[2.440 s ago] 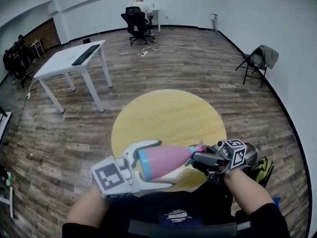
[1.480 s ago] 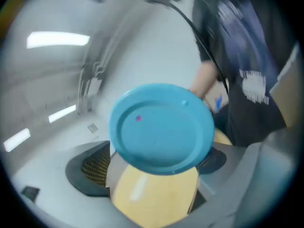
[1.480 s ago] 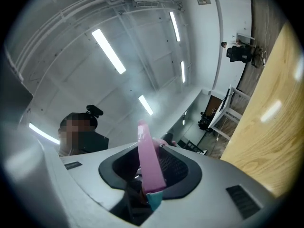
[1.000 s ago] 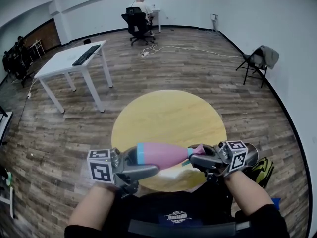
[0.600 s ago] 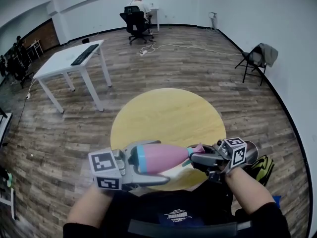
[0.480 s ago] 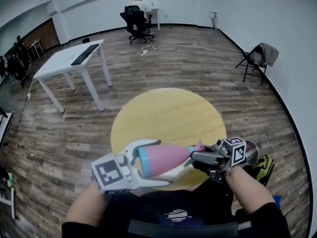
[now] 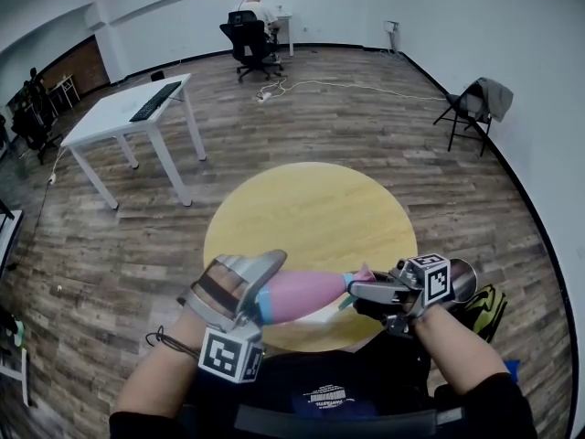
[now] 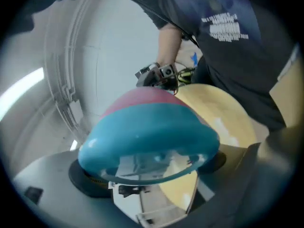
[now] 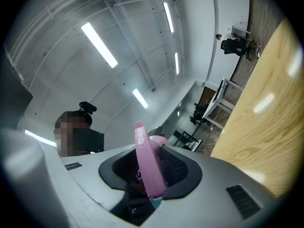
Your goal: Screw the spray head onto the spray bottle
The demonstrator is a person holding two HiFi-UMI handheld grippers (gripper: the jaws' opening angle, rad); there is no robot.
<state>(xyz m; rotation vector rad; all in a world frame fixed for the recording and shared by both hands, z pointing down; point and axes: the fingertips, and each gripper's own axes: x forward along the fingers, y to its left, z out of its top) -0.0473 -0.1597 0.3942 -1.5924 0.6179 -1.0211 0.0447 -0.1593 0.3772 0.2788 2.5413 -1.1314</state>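
The spray bottle (image 7: 306, 293) lies level in the air over the near edge of the round table, with a pink body and a blue base (image 8: 147, 137). My left gripper (image 7: 245, 286) is shut on that base, one jaw on each side, its marker cube turned underneath. The pink spray head (image 7: 364, 275) sits at the bottle's neck. My right gripper (image 7: 379, 291) is shut on it. In the right gripper view the pink trigger (image 9: 148, 163) stands between the dark pads (image 9: 183, 170). The thread at the neck is hidden.
The yellow round table (image 7: 311, 208) is right below the bottle. A white desk with a keyboard (image 7: 128, 108) stands at the back left. A folding chair (image 7: 475, 112) is at the right wall. A person sits at a far desk (image 7: 251, 21). Wood floor lies all around.
My left gripper has rolled around the bottle's long axis, so its marker cube swung from the top to the underside, and it has dropped slightly. The right gripper and spray head kept still.
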